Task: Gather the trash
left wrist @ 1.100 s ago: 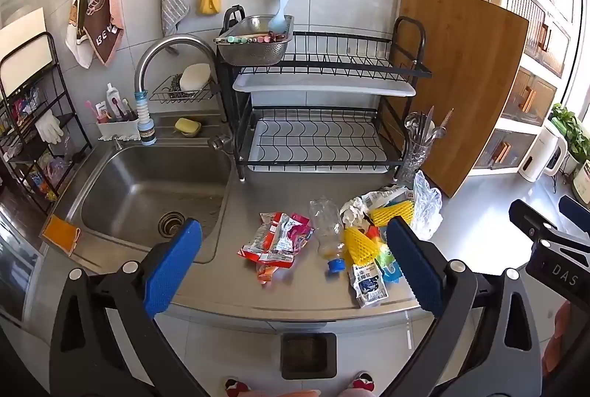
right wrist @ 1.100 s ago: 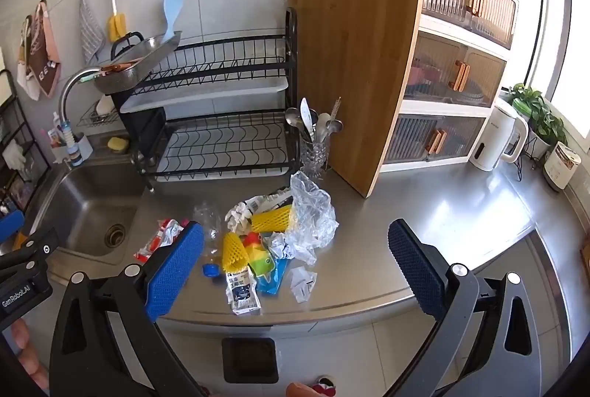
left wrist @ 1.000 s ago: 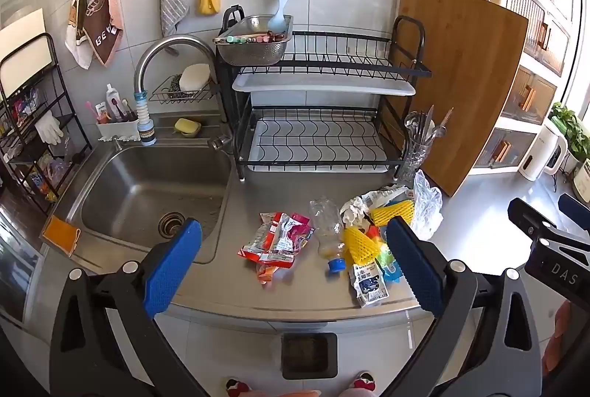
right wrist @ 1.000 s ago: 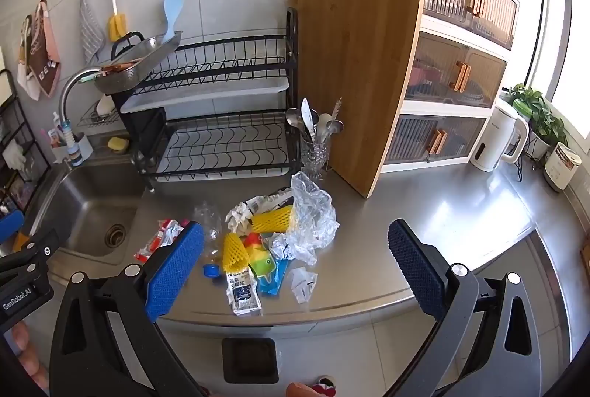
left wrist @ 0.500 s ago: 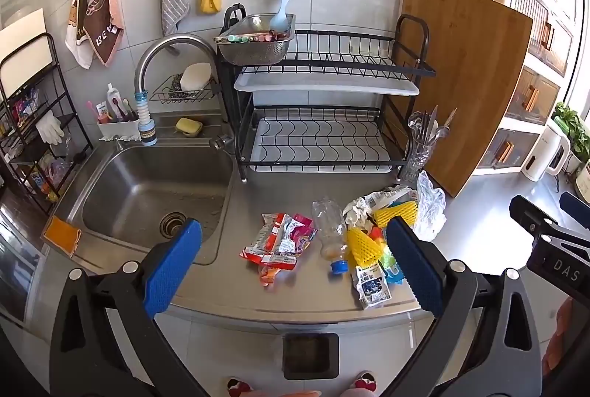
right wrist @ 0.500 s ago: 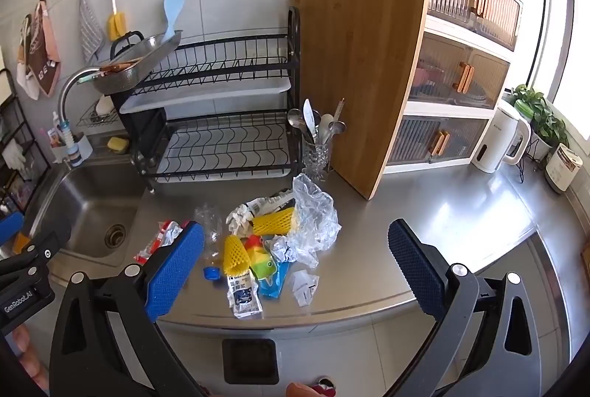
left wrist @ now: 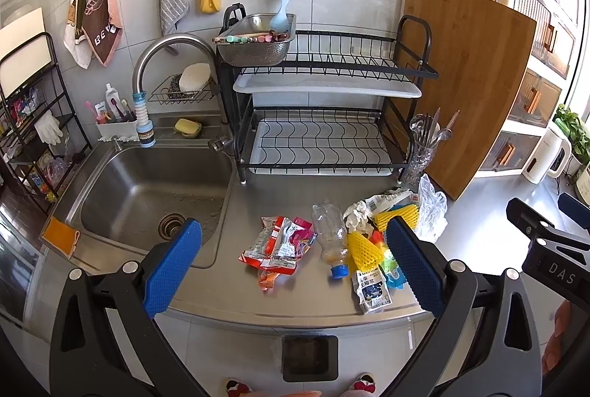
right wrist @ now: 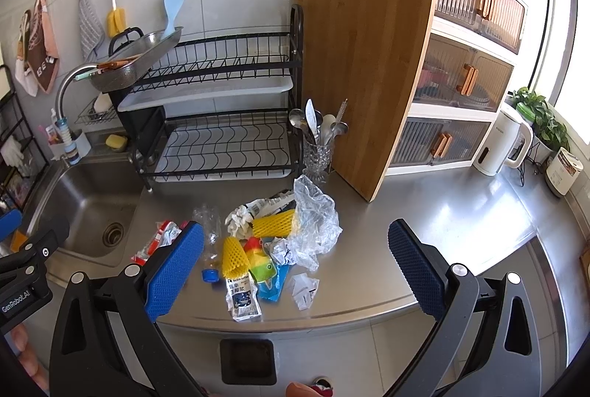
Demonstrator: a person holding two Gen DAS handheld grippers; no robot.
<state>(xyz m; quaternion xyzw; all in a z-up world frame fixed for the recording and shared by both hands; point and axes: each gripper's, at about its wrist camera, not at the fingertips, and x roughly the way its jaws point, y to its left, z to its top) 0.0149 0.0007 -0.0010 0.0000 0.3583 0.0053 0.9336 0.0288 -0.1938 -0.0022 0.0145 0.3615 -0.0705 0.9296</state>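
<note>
We see the trash (right wrist: pixel 273 242) heaped near the front edge of the steel countertop (right wrist: pixel 461 212), right of the sink (left wrist: pixel 147 190): a crushed clear bottle (left wrist: pixel 330 231) with a blue cap, two yellow foam nets (right wrist: pixel 274 223), a crumpled clear bag (right wrist: pixel 313 220), red snack wrappers (left wrist: pixel 276 246), a flattened drink pouch (right wrist: pixel 241 297) and white paper scraps. Below the edge stands a dark bin (right wrist: pixel 247 362), its contents unclear. A glass cup (right wrist: pixel 318 157) holds cutlery; a colander (left wrist: pixel 254 45) on the rack holds utensils. We hold the left gripper (left wrist: pixel 293 268) and right gripper (right wrist: pixel 295 268) above, both with jaws wide apart, gripping nothing.
</note>
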